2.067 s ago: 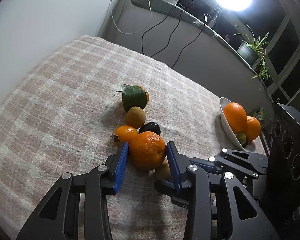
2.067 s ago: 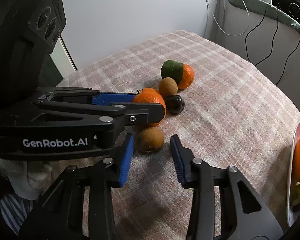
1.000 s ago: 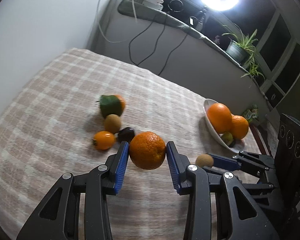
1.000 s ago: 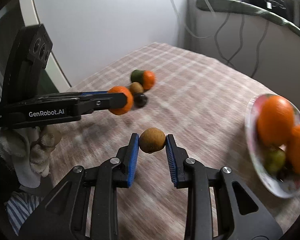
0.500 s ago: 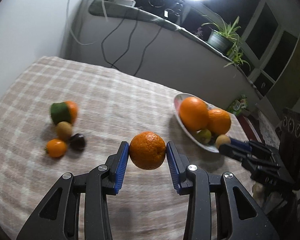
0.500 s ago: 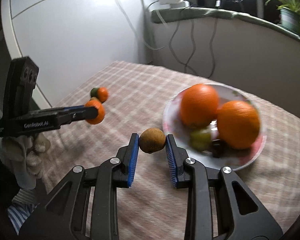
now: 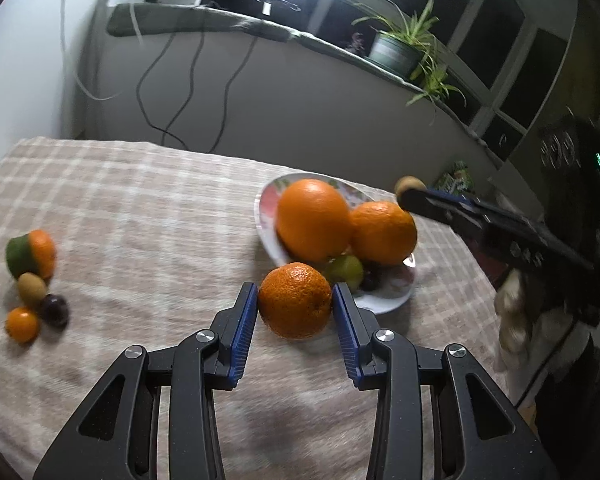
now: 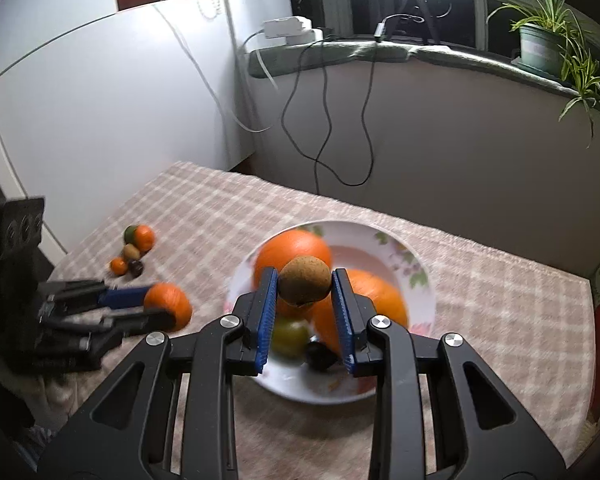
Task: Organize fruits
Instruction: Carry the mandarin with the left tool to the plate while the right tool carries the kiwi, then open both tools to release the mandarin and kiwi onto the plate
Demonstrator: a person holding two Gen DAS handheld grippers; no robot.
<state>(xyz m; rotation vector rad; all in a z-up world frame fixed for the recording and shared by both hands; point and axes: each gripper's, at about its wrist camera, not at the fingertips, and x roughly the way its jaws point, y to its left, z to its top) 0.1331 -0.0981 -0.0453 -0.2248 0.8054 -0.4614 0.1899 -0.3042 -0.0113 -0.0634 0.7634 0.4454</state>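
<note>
My left gripper (image 7: pixel 295 306) is shut on an orange (image 7: pixel 295 305) and holds it in the air just left of the white flowered plate (image 7: pixel 266 216). My right gripper (image 8: pixel 304 284) is shut on a brown kiwi (image 8: pixel 304 283) and holds it above the plate (image 8: pixel 420 276). The plate holds two big oranges (image 7: pixel 313 220), a green fruit (image 7: pixel 346 269) and a dark fruit. The right gripper with its kiwi (image 7: pixel 409 184) shows at the right in the left wrist view. The left gripper with its orange (image 8: pixel 168 306) shows at the left in the right wrist view.
Several fruits lie in a cluster on the checked tablecloth at the far left: a green-and-orange fruit (image 7: pixel 31 255), a kiwi (image 7: pixel 32 290), a dark plum (image 7: pixel 55 311) and a small orange (image 7: pixel 21 324). Cables hang down the wall behind the table. A potted plant (image 7: pixel 396 54) stands on the sill.
Both grippers have carried their fruit from the cluster over to the plate. The right gripper has moved from the plate's left edge to above it; the left has come close to its left rim.
</note>
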